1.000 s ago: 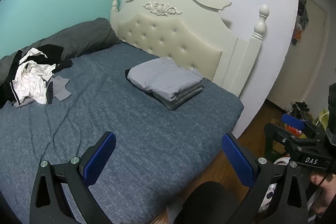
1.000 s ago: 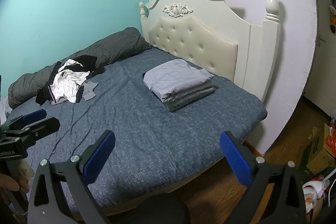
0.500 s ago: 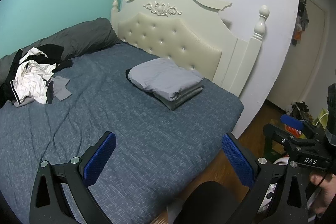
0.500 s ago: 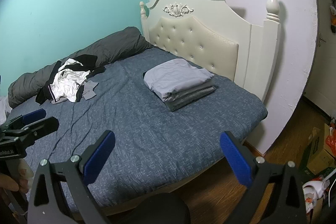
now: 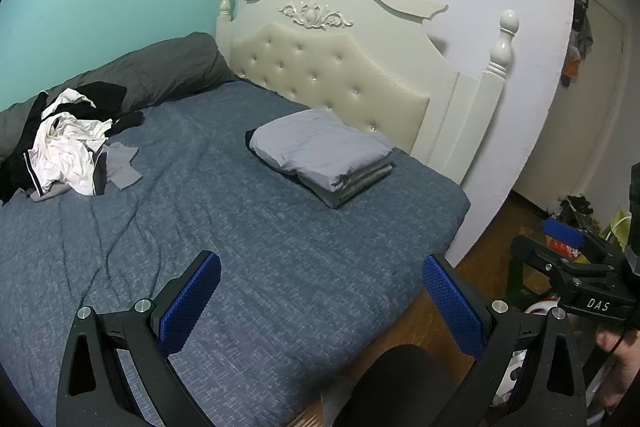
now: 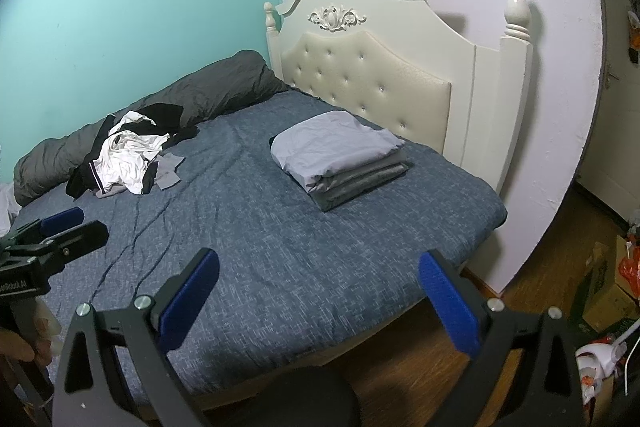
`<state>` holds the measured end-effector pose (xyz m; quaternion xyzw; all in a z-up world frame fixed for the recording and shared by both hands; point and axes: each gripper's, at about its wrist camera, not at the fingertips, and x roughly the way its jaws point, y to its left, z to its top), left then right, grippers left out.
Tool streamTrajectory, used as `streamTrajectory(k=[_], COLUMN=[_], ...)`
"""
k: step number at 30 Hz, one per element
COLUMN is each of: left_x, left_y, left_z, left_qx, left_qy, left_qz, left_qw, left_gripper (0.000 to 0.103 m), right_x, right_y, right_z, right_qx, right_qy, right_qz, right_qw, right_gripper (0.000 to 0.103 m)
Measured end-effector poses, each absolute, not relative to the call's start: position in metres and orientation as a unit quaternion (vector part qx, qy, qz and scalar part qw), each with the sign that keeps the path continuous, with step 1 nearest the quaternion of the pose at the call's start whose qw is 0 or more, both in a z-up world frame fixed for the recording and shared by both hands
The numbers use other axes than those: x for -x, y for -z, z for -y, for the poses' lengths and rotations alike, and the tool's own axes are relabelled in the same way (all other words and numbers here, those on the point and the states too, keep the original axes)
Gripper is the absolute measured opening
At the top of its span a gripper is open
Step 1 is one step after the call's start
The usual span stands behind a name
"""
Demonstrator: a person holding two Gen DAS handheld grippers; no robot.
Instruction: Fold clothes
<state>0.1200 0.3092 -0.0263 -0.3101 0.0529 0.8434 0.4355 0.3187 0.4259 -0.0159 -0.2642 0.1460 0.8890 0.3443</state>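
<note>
Both tongs, left tongs (image 5: 320,297) and right tongs (image 6: 318,293), hang spread and empty; ahead, neat folded grey cotton stack (image 5: 322,155), crumpled black-and-white clothes heap (image 6: 124,155) far left; only the right view shows cardboard boxes (image 6: 604,287).

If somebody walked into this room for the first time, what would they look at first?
Probably the messy heap of black and white clothes at the far side of the blue bed, next to the rolled grey duvet along the turquoise wall. Then the neat stack of folded clothes near the cream headboard. Up close, the left gripper and right gripper both hang open over the bed's near edge, holding nothing.
</note>
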Motion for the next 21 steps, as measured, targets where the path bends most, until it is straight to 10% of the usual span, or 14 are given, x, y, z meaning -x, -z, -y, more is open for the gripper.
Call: streamTrajectory(k=[21], left_x=[-0.1186], left_y=[0.0279], left_z=[-0.3081], left_qx=[0.314], left_qy=[-0.844], left_qz=[-0.052], left_qw=[0.432], left_gripper=[0.103], right_x=[-0.3185], right_y=[0.0168], right_z=[-0.4264], right_qx=[0.264], right_qy=[-0.888], right_qz=[-0.147], right_qw=[0.346], right_gripper=[0.101])
